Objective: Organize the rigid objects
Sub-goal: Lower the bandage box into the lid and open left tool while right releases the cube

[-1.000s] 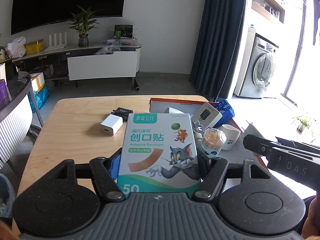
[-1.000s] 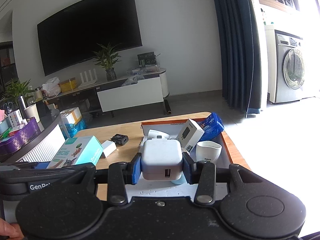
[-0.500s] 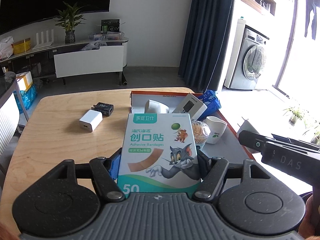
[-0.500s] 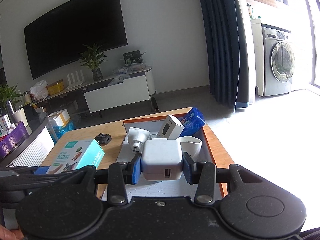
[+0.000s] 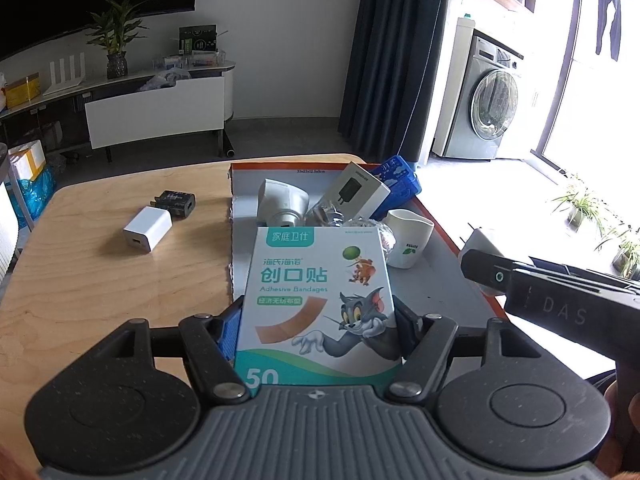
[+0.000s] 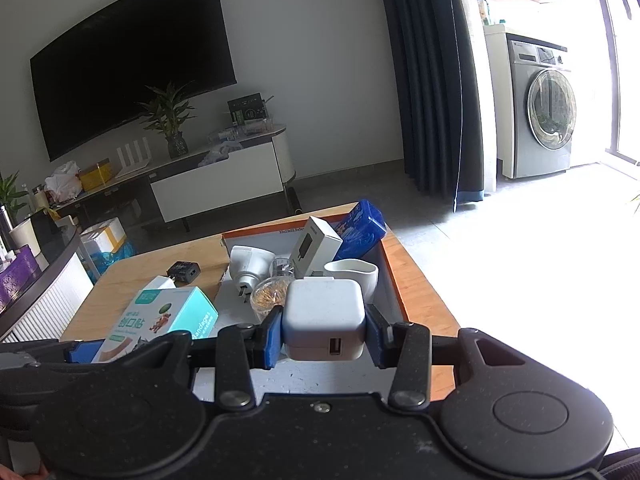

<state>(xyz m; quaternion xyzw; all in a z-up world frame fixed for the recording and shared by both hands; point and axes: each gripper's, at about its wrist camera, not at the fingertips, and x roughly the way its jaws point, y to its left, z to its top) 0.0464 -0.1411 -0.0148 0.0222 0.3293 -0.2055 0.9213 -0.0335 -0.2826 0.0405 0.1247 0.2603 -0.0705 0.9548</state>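
Left fingers (image 5: pixel 318 320) clamp the bandage box (image 5: pixel 318 304); right fingers (image 6: pixel 322 332) clamp a white charger (image 6: pixel 324 316), seemingly unseen from the left view.

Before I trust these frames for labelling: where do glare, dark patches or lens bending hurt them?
Left wrist view: window light blows out the right edge, the washing machine stays readable, and the adhesive bandage box is sharp. Right wrist view: the floor at right is overexposed, the hand-held gripper body is near-black, the white charger is clear, and the fisheye bows the curtain.

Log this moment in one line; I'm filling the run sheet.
left tongs: shut on bandage box | right tongs: shut on white charger | both above tray
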